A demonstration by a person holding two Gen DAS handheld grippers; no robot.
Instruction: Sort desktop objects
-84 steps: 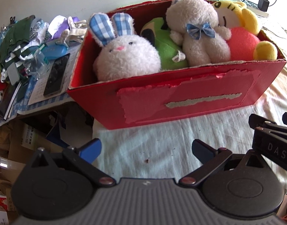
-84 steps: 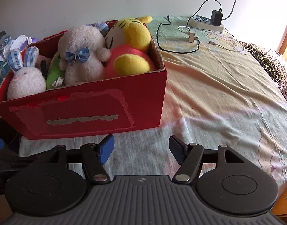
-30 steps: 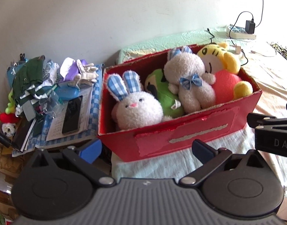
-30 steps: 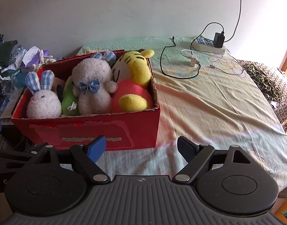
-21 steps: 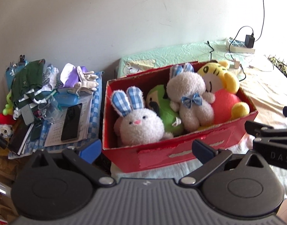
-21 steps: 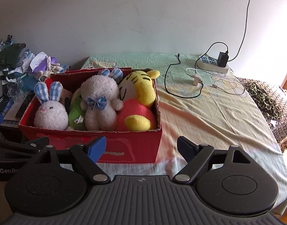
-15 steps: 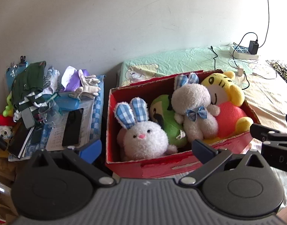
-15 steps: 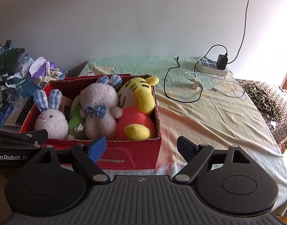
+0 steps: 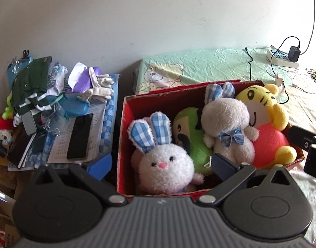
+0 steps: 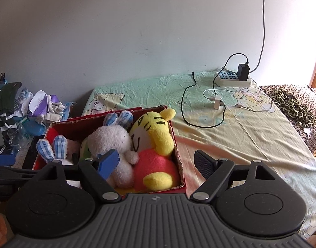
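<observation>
Pale wall, bedsheet-covered surface; my left gripper and right gripper, both spread empty, hover above the red box (bunny nearest left).

The left gripper hangs with jaws spread wide above a red box holding four plush toys: a white bunny, a green one, a bow-tied rabbit and a yellow tiger. The box sits on a bed; a black phone lies among clutter beside it.

A sheeted bed carries a red box and power strip.
</observation>
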